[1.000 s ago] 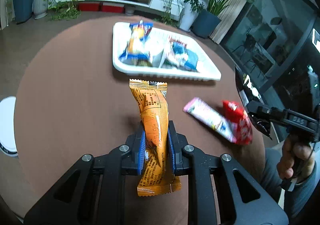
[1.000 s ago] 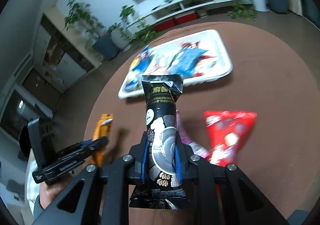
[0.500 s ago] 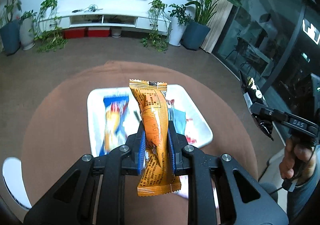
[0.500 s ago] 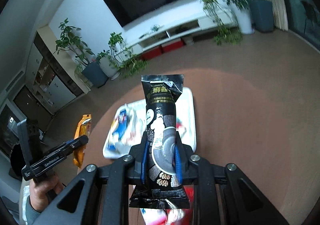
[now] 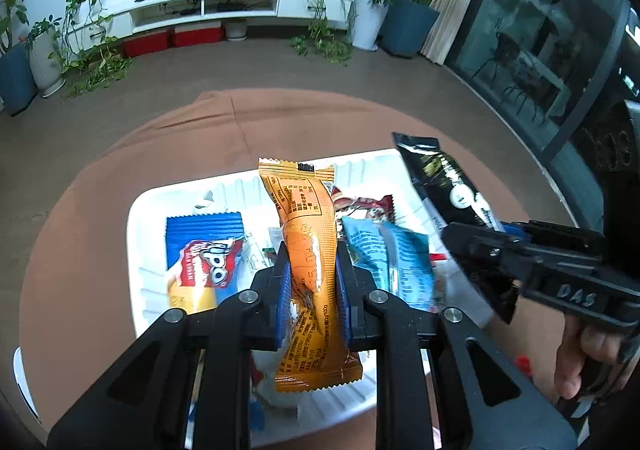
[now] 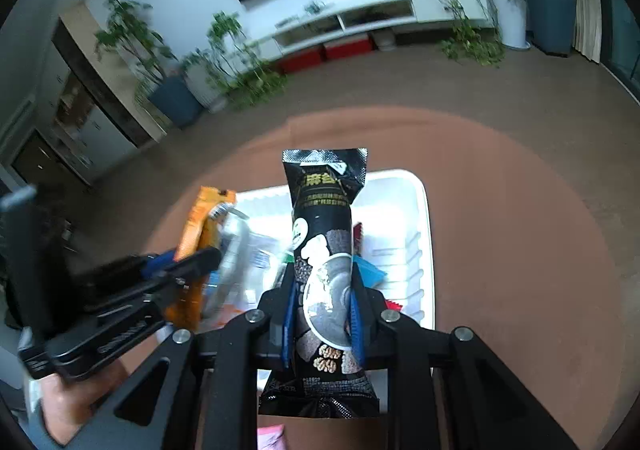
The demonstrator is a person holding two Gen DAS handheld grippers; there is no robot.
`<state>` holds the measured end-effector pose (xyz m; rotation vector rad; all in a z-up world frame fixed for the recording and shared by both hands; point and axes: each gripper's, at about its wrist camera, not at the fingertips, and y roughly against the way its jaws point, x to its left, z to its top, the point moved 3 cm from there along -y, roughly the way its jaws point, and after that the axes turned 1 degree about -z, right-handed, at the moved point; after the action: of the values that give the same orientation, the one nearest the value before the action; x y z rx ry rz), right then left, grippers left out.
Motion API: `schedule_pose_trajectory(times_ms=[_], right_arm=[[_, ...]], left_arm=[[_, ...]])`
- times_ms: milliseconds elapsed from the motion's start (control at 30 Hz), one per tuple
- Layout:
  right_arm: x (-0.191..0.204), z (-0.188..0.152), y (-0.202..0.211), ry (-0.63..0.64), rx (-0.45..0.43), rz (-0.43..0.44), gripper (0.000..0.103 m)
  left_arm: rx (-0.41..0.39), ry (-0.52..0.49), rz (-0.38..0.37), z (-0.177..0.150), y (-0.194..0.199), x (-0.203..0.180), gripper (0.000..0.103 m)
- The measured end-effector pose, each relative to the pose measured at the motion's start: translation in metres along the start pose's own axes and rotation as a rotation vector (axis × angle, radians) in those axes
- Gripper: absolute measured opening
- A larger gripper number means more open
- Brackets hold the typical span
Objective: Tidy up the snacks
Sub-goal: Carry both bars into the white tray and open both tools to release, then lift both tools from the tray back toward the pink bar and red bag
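Left gripper (image 5: 311, 290): clamping jaws on orange snack packet (image 5: 310, 270), holding it upright at frame centre, over white tray (image 5: 134, 234).
Right gripper (image 6: 323, 310): gripping black snack packet (image 6: 326, 246) between closed jaws, centre frame, above tray's near edge.
Tray contents: lying inside, blue-red packet (image 5: 204, 254) at centre left, light-blue packet (image 5: 394, 258) at centre right.
Table (image 5: 80, 210): brown, round, bearing tray.

surface: round brown table (image 5: 100, 210) | on it: white tray (image 5: 134, 250)
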<state>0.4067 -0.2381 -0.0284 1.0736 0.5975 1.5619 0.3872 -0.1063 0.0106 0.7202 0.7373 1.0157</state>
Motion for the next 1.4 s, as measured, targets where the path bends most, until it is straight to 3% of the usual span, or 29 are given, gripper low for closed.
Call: schedule_pose_trajectory(times_ms=[267,667,800,933,1033,1233,1400], right_arm=[[-0.019,-0.004,-0.039,0.011,0.055,-0.068,0.024],[-0.032,-0.007,-0.055,0.013,0.068,-0.083,0.026],[-0.033,-0.01,-0.051,-0.001,0.07,-0.073,0.03],[-0.032,-0.011,-0.046,-0.005,0.064,-0.059,0.04],[-0.028,-0.01,-0.037,0.013,0.049,-0.058,0.053],[-0.019,-0.006,-0.005,0.042,0.007,-0.042,0.065],[-0.009,-0.023,0.039,0.053,0.005,0.061,0.072]], left_arm=[[0.029,0.007,0.02,-0.002,-0.043,0.005,0.018],[0.034,0.002,0.036,-0.004,-0.061,0.008,0.021],[0.025,0.005,0.026,-0.008,-0.057,0.009,0.024],[0.02,0.008,0.026,-0.008,-0.056,0.01,0.026],[0.006,0.001,0.022,-0.009,-0.048,0.007,0.04],[-0.032,0.007,0.011,-0.014,-0.018,-0.002,0.066],[-0.095,0.007,-0.007,-0.027,0.03,-0.01,0.088]])
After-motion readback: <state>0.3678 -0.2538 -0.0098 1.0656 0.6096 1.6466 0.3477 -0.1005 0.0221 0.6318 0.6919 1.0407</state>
